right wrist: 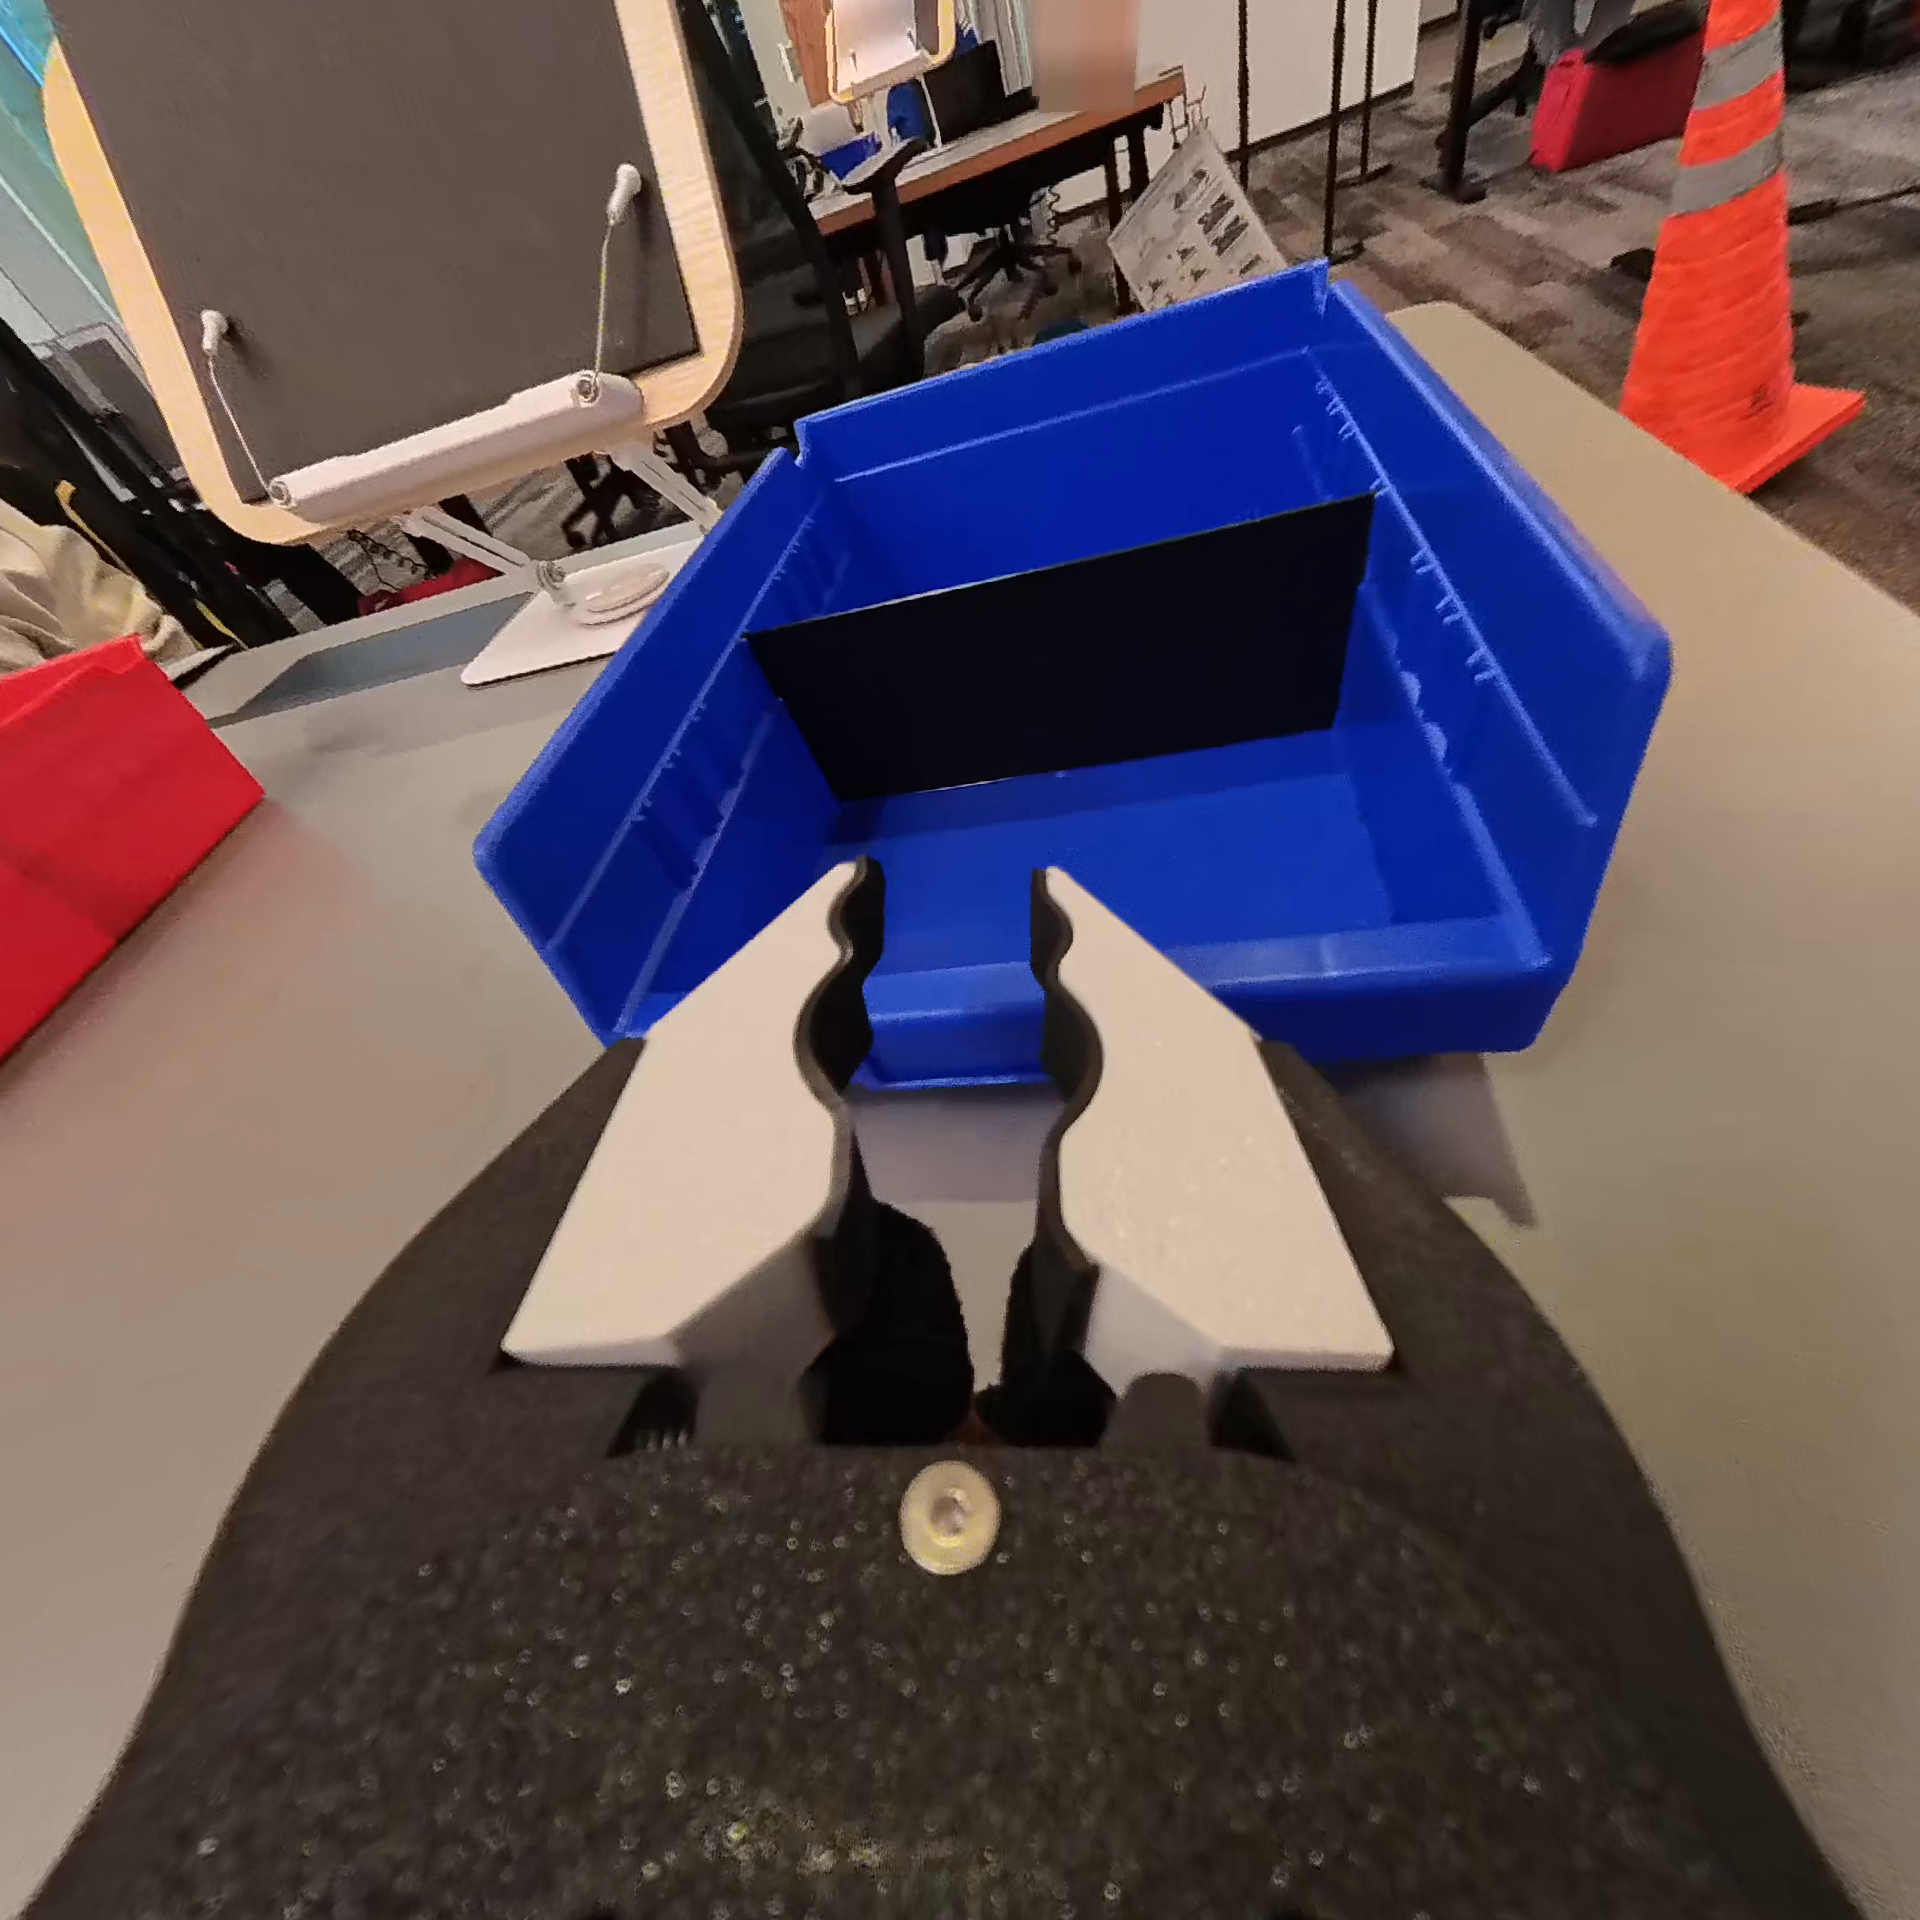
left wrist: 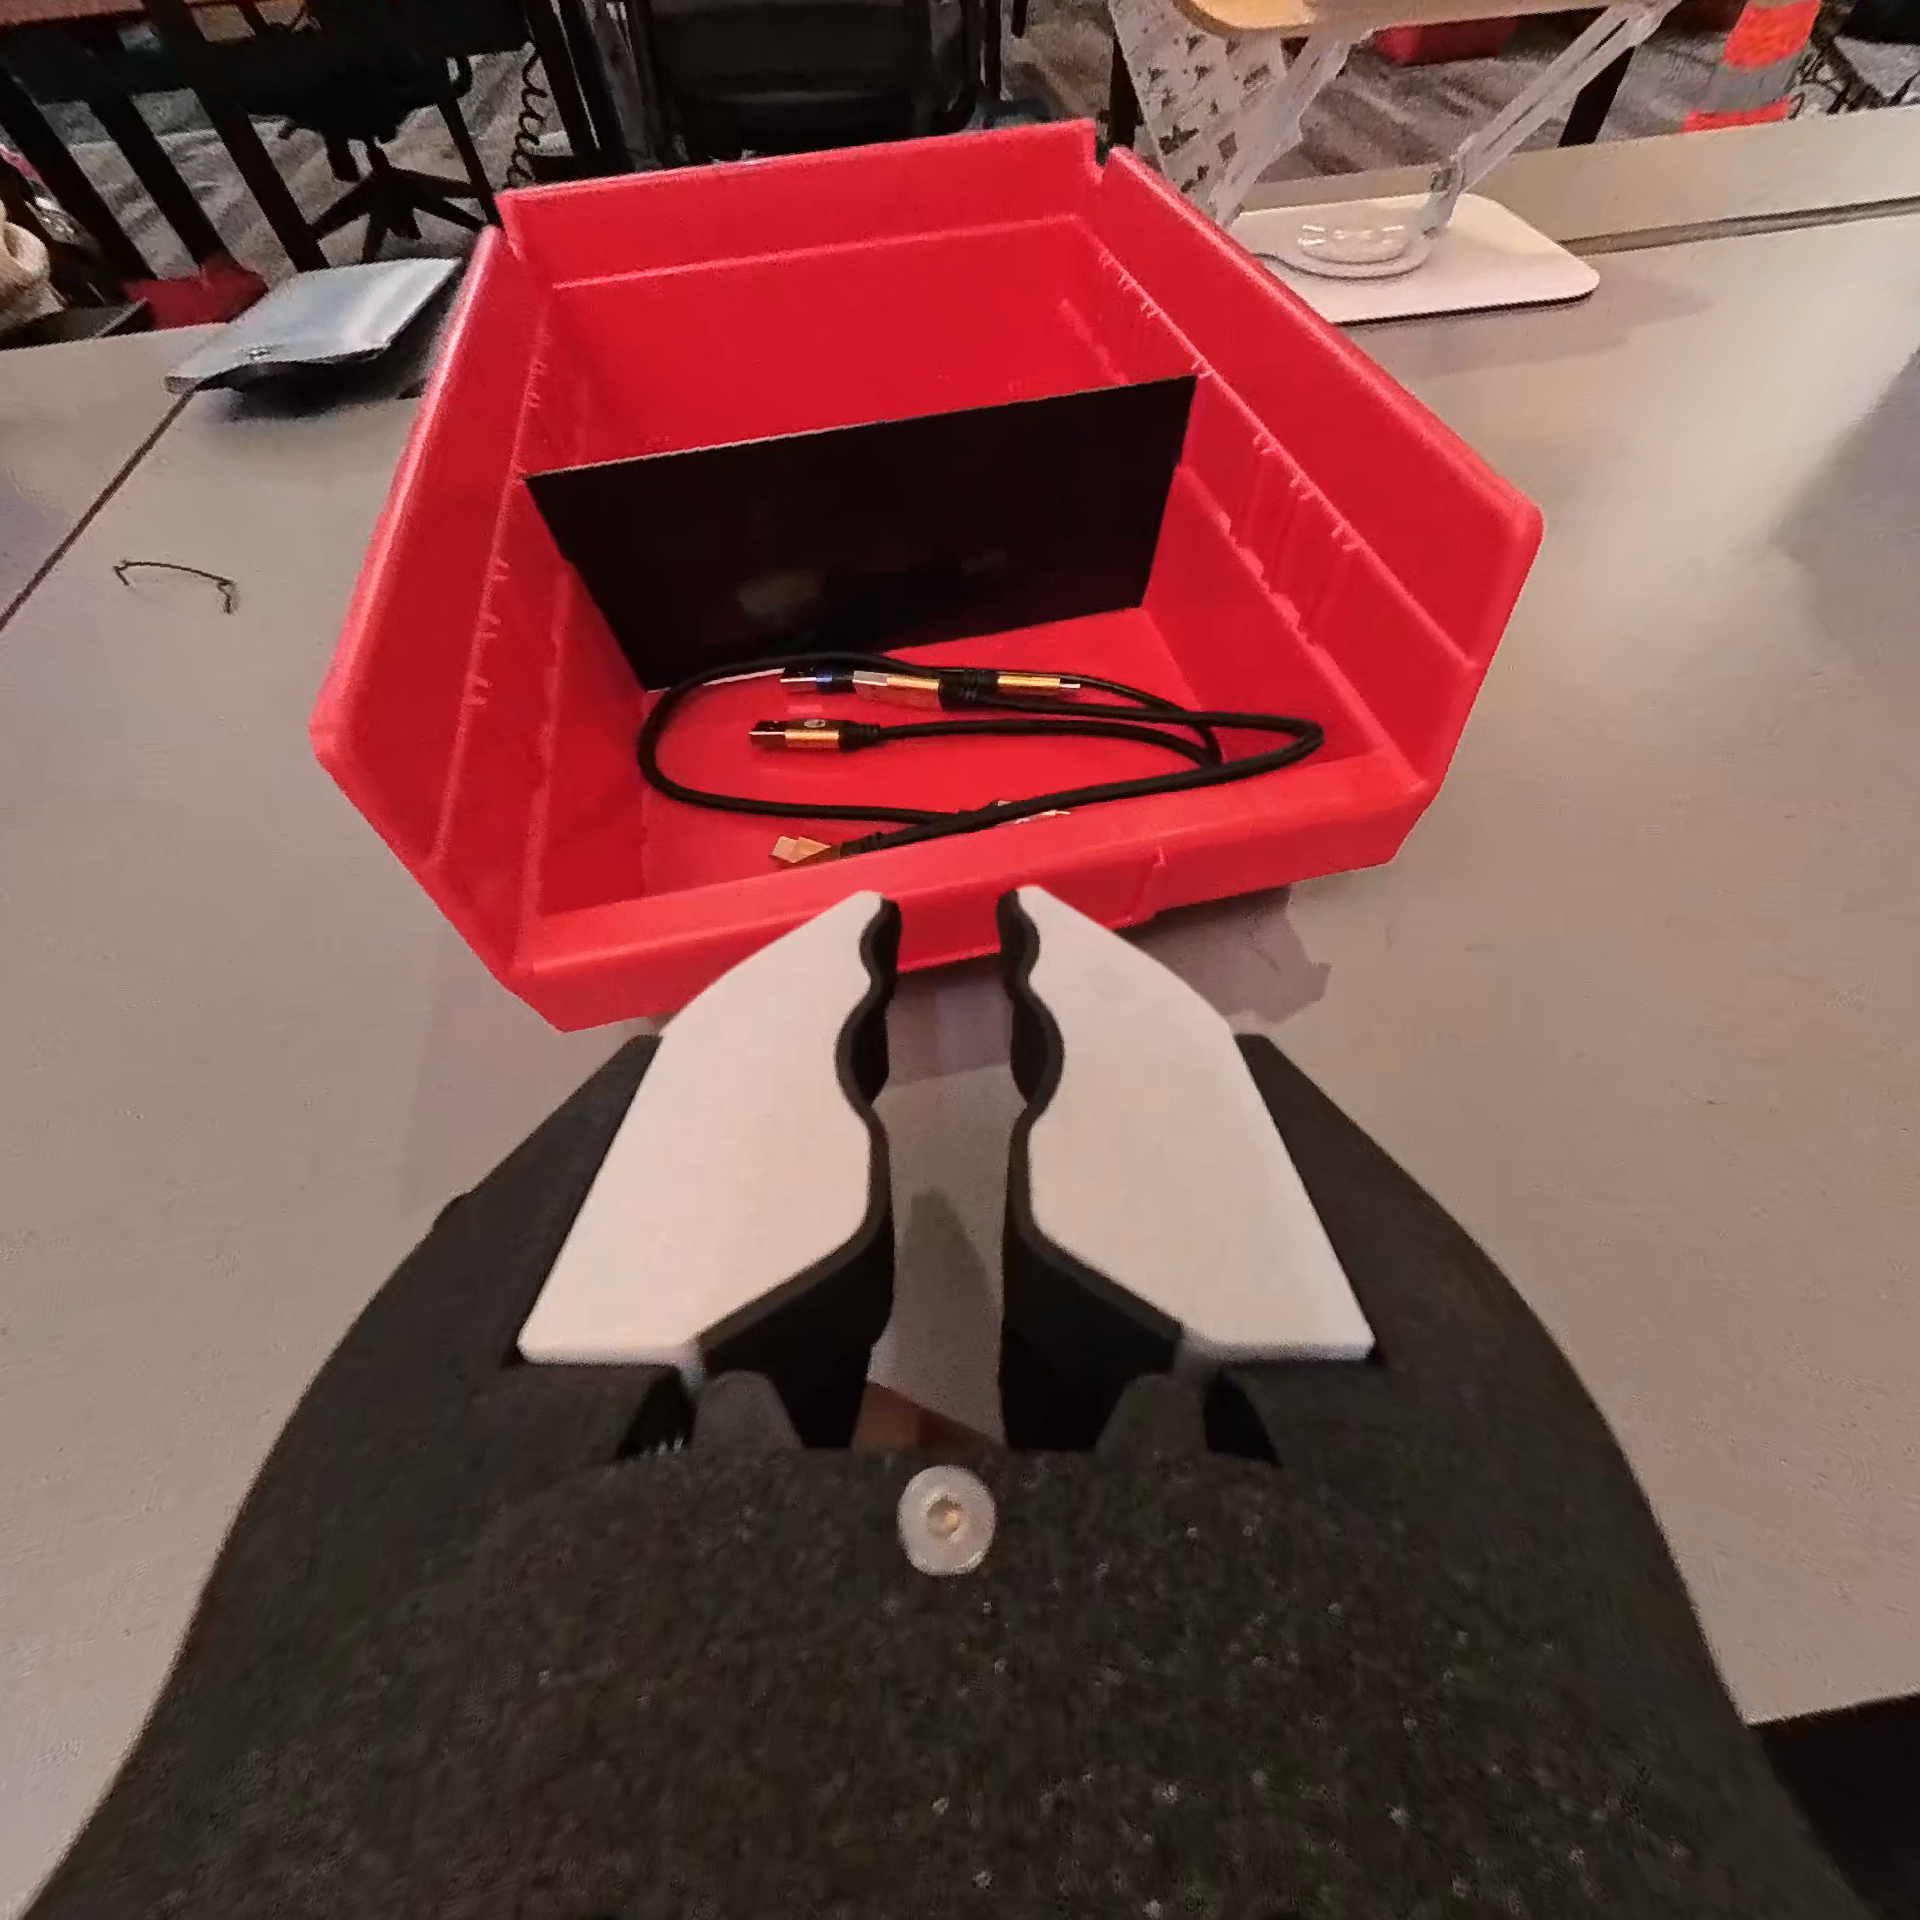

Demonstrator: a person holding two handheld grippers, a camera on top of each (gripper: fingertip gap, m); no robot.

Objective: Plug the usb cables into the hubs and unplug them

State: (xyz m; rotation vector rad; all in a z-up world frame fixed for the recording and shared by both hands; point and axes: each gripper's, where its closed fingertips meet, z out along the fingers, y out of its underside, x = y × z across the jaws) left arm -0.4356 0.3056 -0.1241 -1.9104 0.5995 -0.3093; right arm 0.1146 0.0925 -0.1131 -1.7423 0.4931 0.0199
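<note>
My left gripper is open and empty, its tips just in front of the low front wall of a red bin. The bin has a black divider. Black cables with gold plugs lie in its front compartment. My right gripper is open and empty, its tips over the front edge of a blue bin with a black divider. The blue bin's front compartment shows nothing in it.
Both bins stand on a grey table. A white stand base, a dark pouch and a small wire lie behind and left of the red bin. The red bin's corner and an orange cone flank the blue bin. Across from one pair of fingers to the other is roughly 60 cm.
</note>
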